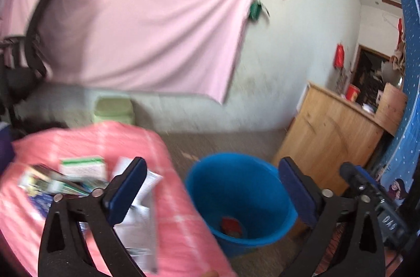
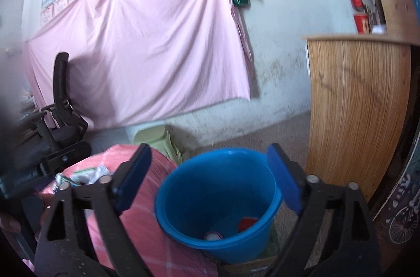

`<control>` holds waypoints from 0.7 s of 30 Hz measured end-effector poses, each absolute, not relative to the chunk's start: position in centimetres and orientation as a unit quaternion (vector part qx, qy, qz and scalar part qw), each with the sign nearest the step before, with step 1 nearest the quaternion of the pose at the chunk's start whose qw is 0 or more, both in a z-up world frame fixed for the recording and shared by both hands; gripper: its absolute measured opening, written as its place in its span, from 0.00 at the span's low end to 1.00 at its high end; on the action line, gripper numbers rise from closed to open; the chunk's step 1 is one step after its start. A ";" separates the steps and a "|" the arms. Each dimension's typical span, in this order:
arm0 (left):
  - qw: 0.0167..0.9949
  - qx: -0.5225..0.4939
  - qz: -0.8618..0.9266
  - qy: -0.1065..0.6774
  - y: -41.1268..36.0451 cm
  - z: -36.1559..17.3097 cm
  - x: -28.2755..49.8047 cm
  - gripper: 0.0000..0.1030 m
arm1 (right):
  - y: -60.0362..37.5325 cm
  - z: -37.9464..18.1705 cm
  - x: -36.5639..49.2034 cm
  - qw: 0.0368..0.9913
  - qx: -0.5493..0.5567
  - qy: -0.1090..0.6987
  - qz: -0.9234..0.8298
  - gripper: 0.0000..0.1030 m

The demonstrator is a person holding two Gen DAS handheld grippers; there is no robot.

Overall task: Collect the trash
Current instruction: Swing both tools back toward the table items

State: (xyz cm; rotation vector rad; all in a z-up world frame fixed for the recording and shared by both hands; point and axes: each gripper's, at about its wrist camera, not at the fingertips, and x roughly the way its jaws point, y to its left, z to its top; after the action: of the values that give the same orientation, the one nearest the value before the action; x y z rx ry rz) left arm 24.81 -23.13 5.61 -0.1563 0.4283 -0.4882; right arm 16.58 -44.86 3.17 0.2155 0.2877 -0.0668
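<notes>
A blue bucket (image 1: 240, 201) stands on the floor beside a table with a pink checked cloth (image 1: 168, 214). Red trash (image 1: 231, 224) lies in its bottom. Several packets and papers (image 1: 78, 169) lie on the cloth. My left gripper (image 1: 212, 186) is open and empty, above the table's right edge and the bucket. In the right wrist view the bucket (image 2: 218, 201) holds a red piece (image 2: 248, 223) and a small round can (image 2: 213, 235). My right gripper (image 2: 208, 177) is open and empty above the bucket. The other gripper (image 1: 367, 187) shows at right in the left wrist view.
A pink sheet (image 2: 147, 41) hangs on the back wall. A black office chair (image 2: 61, 104) stands at left. A green stool (image 2: 155, 139) sits behind the table. A wooden cabinet (image 2: 357, 104) stands right of the bucket. The bucket rests on a cardboard box (image 2: 262, 257).
</notes>
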 end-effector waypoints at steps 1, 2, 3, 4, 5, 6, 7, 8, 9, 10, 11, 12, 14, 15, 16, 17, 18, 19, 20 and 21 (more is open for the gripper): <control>0.949 -0.078 -0.232 0.197 -22.4 5.9 24.2 0.98 | -44.4 3.6 16.3 0.985 0.106 0.135 -0.032 1.00; 0.954 -0.079 -0.223 0.184 -21.4 6.1 23.5 0.98 | -43.8 4.0 16.0 0.986 0.104 0.126 -0.030 1.00; 0.958 -0.079 -0.216 0.174 -20.5 6.2 22.9 0.98 | -43.2 4.5 15.6 0.988 0.103 0.115 -0.027 1.00; 0.963 -0.076 -0.204 0.161 -19.3 6.4 22.2 0.98 | -42.5 4.8 15.3 0.989 0.101 0.106 -0.024 1.00; 0.966 -0.073 -0.196 0.153 -18.6 6.4 21.6 0.98 | -41.8 5.0 15.1 0.990 0.099 0.099 -0.020 1.00; 0.970 -0.070 -0.186 0.143 -17.6 6.5 21.0 0.98 | -40.8 5.3 14.7 0.991 0.096 0.089 -0.016 1.00; 0.972 -0.068 -0.178 0.135 -16.7 6.6 20.5 0.98 | -40.2 5.4 14.4 0.992 0.095 0.084 -0.013 1.00; 0.974 -0.066 -0.172 0.129 -16.1 6.7 20.0 0.98 | -39.2 5.6 14.0 0.993 0.093 0.074 -0.008 1.00; 0.976 -0.065 -0.166 0.123 -15.5 6.8 19.7 0.98 | -38.5 5.7 13.8 0.993 0.091 0.069 -0.005 1.00; 0.979 -0.064 -0.157 0.117 -14.7 6.7 19.3 0.98 | -37.6 5.9 13.5 0.994 0.089 0.062 -0.001 1.00; 0.980 -0.066 -0.148 0.111 -13.8 6.6 18.8 0.98 | -36.8 6.0 13.2 0.995 0.087 0.056 0.002 1.00; 0.982 -0.067 -0.142 0.107 -13.0 6.4 18.5 0.98 | -35.7 6.1 12.9 0.995 0.084 0.048 0.005 1.00; 0.985 -0.067 -0.127 0.096 -11.3 6.1 17.7 0.98 | -34.3 6.3 12.5 0.996 0.080 0.037 0.008 1.00; 0.986 -0.066 -0.121 0.092 -10.5 5.9 17.5 0.98 | -33.3 6.3 12.2 0.997 0.077 0.029 0.014 1.00; 0.987 -0.065 -0.115 0.088 -10.1 5.8 17.2 0.98 | -32.9 6.3 12.2 0.997 0.076 0.025 0.015 1.00; 0.988 -0.064 -0.110 0.085 -9.4 5.6 17.0 0.98 | -32.3 6.3 12.1 0.997 0.073 0.021 0.017 1.00; 0.989 -0.063 -0.103 0.080 -8.6 5.4 16.7 0.98 | -31.4 6.3 12.0 0.997 0.071 0.016 0.018 1.00; 0.990 -0.063 -0.097 0.076 -7.6 5.1 16.4 0.98 | -30.9 6.2 12.0 0.997 0.070 0.014 0.019 1.00; 0.991 -0.061 -0.092 0.072 -6.7 5.0 16.2 0.98 | -30.3 6.2 12.0 0.997 0.070 0.012 0.022 1.00; 0.992 -0.060 -0.086 0.070 -6.2 4.8 16.0 0.98 | -29.6 6.1 12.0 0.997 0.068 0.010 0.025 1.00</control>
State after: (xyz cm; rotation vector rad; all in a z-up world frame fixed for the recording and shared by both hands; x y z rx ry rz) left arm 16.04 -6.22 4.77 -0.1197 0.1410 -0.1717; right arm 12.00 -29.58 6.12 0.1368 0.0195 0.0491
